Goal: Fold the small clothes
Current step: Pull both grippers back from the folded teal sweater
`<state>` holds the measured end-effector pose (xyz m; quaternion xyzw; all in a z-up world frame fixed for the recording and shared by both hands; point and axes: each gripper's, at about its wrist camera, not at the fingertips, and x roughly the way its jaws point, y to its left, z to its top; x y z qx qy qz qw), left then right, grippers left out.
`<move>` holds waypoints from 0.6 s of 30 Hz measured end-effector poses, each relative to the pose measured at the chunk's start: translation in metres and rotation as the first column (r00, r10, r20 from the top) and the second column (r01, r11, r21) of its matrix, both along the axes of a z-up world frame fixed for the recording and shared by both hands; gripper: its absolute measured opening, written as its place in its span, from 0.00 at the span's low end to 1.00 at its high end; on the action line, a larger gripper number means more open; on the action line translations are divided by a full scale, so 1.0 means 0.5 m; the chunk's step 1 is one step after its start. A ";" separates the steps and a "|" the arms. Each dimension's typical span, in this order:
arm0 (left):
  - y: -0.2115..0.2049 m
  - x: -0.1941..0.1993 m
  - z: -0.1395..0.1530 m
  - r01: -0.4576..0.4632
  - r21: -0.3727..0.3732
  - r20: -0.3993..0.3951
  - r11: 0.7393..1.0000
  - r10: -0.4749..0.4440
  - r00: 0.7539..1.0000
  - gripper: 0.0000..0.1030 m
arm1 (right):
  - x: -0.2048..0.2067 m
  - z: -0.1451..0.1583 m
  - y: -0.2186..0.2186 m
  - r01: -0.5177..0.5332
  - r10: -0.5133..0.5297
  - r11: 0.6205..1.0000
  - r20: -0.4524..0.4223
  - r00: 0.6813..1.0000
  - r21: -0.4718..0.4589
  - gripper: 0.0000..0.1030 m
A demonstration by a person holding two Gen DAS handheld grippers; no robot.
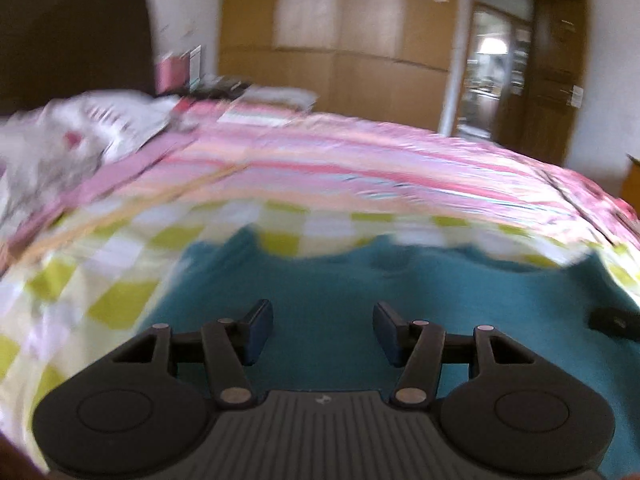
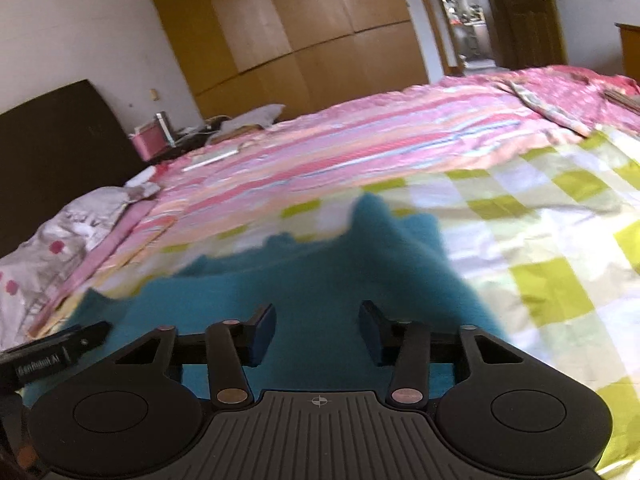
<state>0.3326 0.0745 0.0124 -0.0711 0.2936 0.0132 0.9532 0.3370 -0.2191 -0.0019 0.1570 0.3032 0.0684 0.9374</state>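
Teal fleece garment (image 1: 360, 300) lies spread on the green-and-white checked bed cover (image 2: 540, 240), flat for folding. Left tongs (image 1: 323, 332) and right tongs (image 2: 317, 330) both hover over it, released, nothing between them; probably positioned to pinch an edge.

garment (image 1: 360, 280) on bed cover (image 1: 120, 264), under and ahead of left gripper (image 1: 323, 334) | same under right gripper (image 2: 317, 330), left gripper's tip at its left | striped sheet (image 2: 340, 152) beyond garment | wardrobe (image 2: 304, 32) behind bed | headboard (image 2: 60, 144) far left
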 end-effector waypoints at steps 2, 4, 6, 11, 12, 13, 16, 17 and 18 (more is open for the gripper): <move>0.031 -0.003 -0.005 -0.020 -0.052 0.002 0.998 0.020 1.000 0.55 | -0.001 -0.009 -0.016 0.014 -0.014 1.000 -0.006 1.000 0.011 0.28; 0.048 -0.007 -0.003 -0.048 -0.057 0.004 0.997 0.048 0.999 0.52 | 0.000 -0.017 -0.029 0.018 -0.018 0.999 -0.014 1.000 0.026 0.26; 0.061 -0.014 0.000 -0.069 -0.057 0.006 0.996 0.069 0.998 0.52 | -0.002 -0.020 -0.030 0.022 -0.021 0.999 -0.013 1.000 0.032 0.25; 0.078 -0.038 0.004 -0.091 -0.041 0.009 0.995 0.092 0.996 0.51 | -0.021 -0.004 -0.019 0.029 -0.029 1.000 0.009 1.000 -0.002 0.30; 0.077 -0.044 0.005 -0.089 -0.028 0.009 0.996 0.089 0.996 0.51 | -0.026 -0.001 -0.016 0.024 -0.024 1.000 0.017 1.000 -0.016 0.31; 0.077 -0.050 0.007 -0.088 -0.017 0.011 0.996 0.088 0.996 0.51 | -0.028 -0.001 -0.013 0.022 -0.021 0.999 0.016 1.000 -0.035 0.31; 0.082 -0.078 0.015 -0.087 -0.005 0.011 0.996 0.087 0.996 0.51 | -0.023 -0.005 -0.009 0.022 -0.023 0.998 -0.010 1.000 -0.060 0.30; 0.087 -0.089 0.019 -0.088 -0.008 0.012 0.996 0.088 0.996 0.51 | -0.027 0.000 -0.008 0.027 -0.027 0.998 -0.007 1.000 -0.055 0.32; 0.094 -0.103 0.022 -0.094 -0.013 0.013 0.996 0.094 0.995 0.52 | -0.032 0.006 -0.006 0.027 -0.027 0.999 0.000 1.000 -0.045 0.34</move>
